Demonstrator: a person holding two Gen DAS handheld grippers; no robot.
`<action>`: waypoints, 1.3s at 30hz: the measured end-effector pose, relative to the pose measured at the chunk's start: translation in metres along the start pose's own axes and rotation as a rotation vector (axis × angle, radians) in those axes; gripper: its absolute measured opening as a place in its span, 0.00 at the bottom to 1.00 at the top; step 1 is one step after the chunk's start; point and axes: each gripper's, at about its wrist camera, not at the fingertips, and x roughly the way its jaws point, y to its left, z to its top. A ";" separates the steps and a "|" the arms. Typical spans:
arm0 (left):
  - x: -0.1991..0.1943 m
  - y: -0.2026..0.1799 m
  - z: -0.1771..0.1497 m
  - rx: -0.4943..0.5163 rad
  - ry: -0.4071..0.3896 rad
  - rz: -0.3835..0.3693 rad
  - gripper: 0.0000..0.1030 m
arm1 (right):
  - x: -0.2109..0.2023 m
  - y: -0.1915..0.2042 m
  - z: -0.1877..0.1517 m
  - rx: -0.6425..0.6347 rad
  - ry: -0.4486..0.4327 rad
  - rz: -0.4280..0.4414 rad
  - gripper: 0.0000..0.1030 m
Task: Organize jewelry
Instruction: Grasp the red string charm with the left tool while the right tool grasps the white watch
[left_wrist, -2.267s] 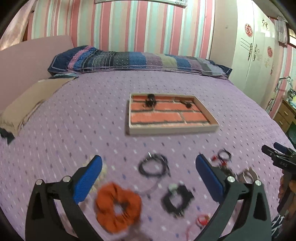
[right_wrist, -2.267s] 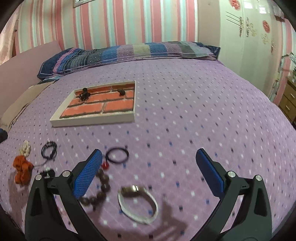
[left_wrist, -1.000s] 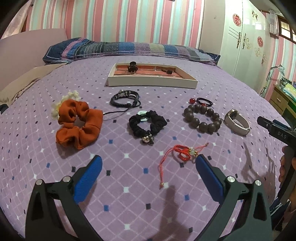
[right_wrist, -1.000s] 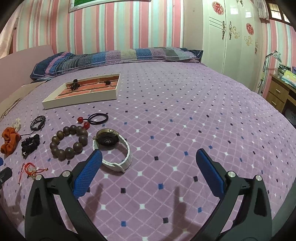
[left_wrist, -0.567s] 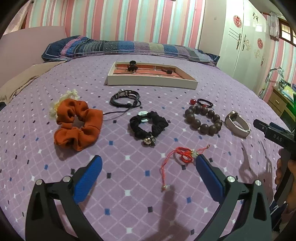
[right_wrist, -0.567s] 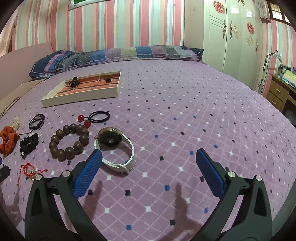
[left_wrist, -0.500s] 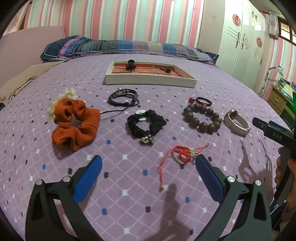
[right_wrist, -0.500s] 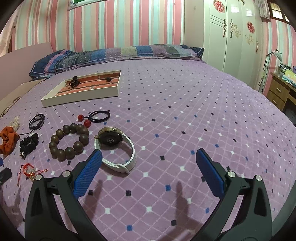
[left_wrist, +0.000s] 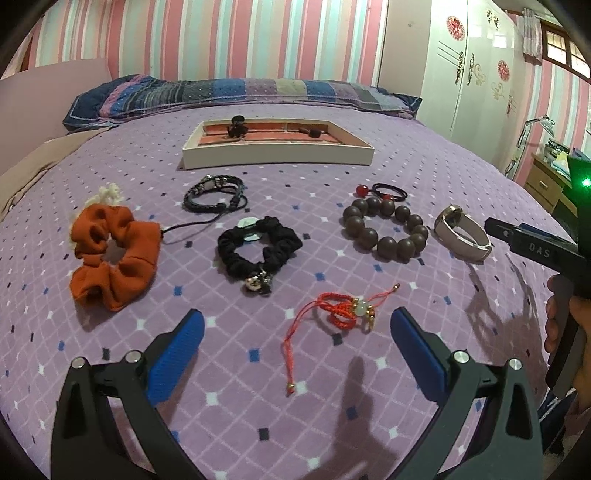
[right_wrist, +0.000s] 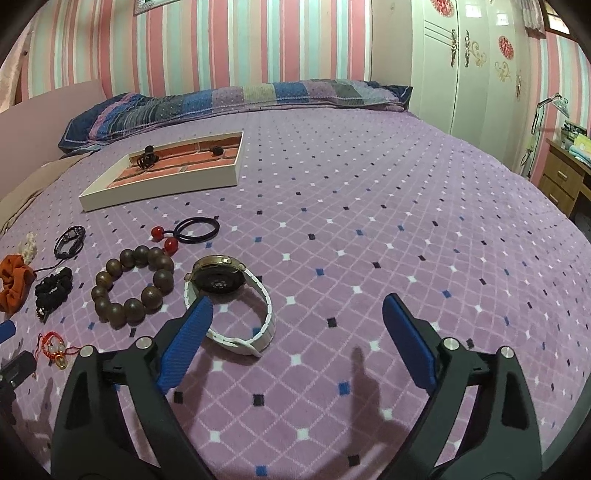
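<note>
Jewelry lies on the purple bedspread: an orange scrunchie (left_wrist: 110, 251), a black cord bracelet (left_wrist: 216, 194), a black scrunchie (left_wrist: 258, 247), a brown bead bracelet (left_wrist: 384, 229), a red string bracelet (left_wrist: 340, 310), a black hair tie with red beads (left_wrist: 384, 190) and a white-strapped watch (left_wrist: 461, 232). A white tray (left_wrist: 277, 153) with a brick-pattern floor holds two dark pieces. My left gripper (left_wrist: 295, 332) is open and empty, just before the red string bracelet. My right gripper (right_wrist: 295, 317) is open and empty; its left finger overlaps the watch (right_wrist: 229, 295) in the view.
A striped pillow (left_wrist: 236, 92) lies at the head of the bed. A white wardrobe (right_wrist: 461, 66) and a wooden nightstand (right_wrist: 565, 177) stand at the right. The right gripper's body (left_wrist: 535, 251) shows at the right edge of the left wrist view.
Both grippers have pulled back and lowered from near the tray to the near edge of the jewelry. In the last half second they moved only slightly. Both stayed open.
</note>
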 end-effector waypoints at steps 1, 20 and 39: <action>0.002 0.000 0.000 -0.001 0.004 -0.005 0.95 | 0.002 0.000 0.000 0.004 0.006 0.004 0.84; 0.035 -0.026 0.006 0.053 0.070 -0.047 0.54 | 0.040 0.005 0.001 0.013 0.098 0.046 0.49; 0.037 -0.021 0.011 0.066 0.089 -0.098 0.16 | 0.042 0.011 0.005 -0.003 0.117 0.084 0.06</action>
